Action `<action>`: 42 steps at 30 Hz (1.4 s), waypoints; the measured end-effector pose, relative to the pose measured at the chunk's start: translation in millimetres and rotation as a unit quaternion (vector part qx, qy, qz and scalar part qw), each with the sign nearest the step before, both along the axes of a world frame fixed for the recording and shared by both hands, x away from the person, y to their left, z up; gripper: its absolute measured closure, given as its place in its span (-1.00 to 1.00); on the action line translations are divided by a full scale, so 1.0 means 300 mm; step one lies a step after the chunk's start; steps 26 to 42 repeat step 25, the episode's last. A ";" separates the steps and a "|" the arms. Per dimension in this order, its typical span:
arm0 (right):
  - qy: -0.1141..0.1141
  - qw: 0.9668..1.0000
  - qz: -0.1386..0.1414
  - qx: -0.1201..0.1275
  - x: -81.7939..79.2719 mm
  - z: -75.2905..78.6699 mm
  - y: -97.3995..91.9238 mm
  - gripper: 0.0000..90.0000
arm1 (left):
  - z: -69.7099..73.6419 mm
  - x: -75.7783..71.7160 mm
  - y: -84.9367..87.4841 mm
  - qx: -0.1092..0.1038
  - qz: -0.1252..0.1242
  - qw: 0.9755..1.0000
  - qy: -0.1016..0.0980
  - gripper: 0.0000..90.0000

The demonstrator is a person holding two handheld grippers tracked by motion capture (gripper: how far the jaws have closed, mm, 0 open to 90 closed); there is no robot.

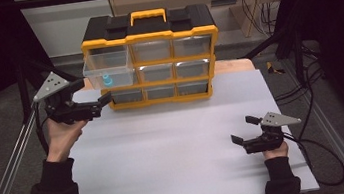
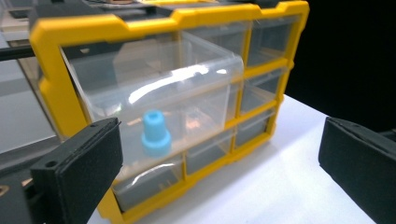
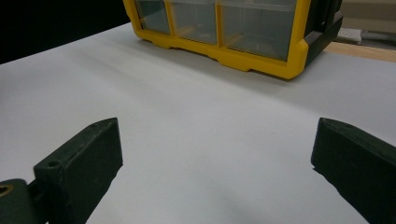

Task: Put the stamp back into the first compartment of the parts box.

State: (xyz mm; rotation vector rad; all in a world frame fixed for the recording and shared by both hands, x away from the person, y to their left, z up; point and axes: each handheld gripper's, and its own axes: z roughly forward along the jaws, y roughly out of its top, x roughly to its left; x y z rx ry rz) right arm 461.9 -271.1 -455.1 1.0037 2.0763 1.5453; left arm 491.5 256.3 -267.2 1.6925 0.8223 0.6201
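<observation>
A yellow-and-black drawer cabinet (image 1: 152, 56) stands at the far edge of the white table (image 1: 177, 152). Its top-left clear drawer (image 1: 108, 70) is pulled out, with a small blue piece (image 1: 106, 80) inside. The left claw (image 1: 106, 100) hangs open just below that drawer. The right claw (image 1: 245, 128) rests open, near the table's right side.

The person's left hand (image 1: 59, 134) is holding the left gripper (image 1: 105, 100) raised at the left, its jaws standing wide apart with nothing between them. The right hand (image 1: 274, 151) is holding the right gripper (image 1: 244, 129) low at the right, its jaws also spread wide.
</observation>
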 end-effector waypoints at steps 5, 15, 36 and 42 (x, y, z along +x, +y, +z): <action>-0.002 1.000 0.000 -0.001 0.000 0.000 -0.001 -0.94 | -0.087 -0.029 0.029 -0.017 -0.017 1.000 -0.001 -1.00; 0.001 1.000 0.000 -0.001 0.000 -0.002 0.003 -0.94 | -0.283 -0.068 0.056 -0.028 -0.028 0.999 0.014 -1.00; 0.002 1.000 -0.001 -0.002 0.002 -0.003 0.003 -0.94 | -0.417 -0.084 0.078 -0.022 -0.022 0.999 0.039 -0.99; 0.002 1.000 -0.001 -0.002 0.002 -0.003 0.003 -0.94 | -0.417 -0.084 0.078 -0.022 -0.022 0.999 0.039 -0.99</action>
